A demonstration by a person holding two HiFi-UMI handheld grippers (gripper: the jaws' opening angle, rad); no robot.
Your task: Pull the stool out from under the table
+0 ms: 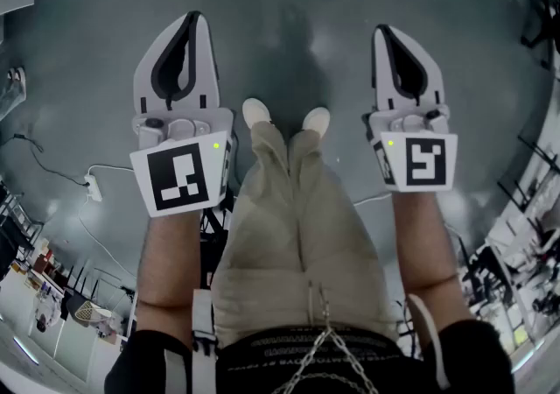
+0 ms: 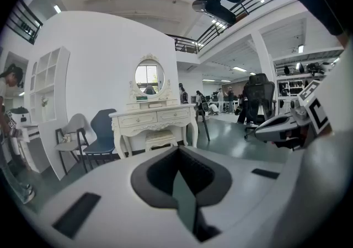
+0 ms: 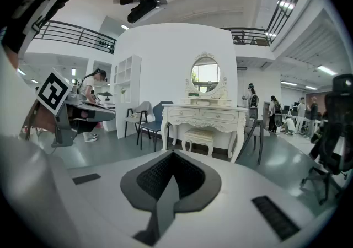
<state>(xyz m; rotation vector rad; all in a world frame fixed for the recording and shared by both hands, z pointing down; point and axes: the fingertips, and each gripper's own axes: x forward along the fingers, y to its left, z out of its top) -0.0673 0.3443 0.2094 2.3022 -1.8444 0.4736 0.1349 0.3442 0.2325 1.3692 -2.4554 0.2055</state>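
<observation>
Cream-painted wood forms the carved dressing table (image 3: 204,116) with its oval mirror (image 3: 206,77), standing against a white wall (image 3: 165,65) at twelve o'clock, well apart from the person. The small matching cushioned stool (image 3: 198,138) sits tucked between the table's front legs, probably stowed out of the way. Its long axis seems to run along the table front, nine to three o'clock, with the broad side facing out. The left gripper (image 1: 194,20) and right gripper (image 1: 385,33) point ahead with jaws pressed together on nothing, likely because the approach is not yet begun.
</observation>
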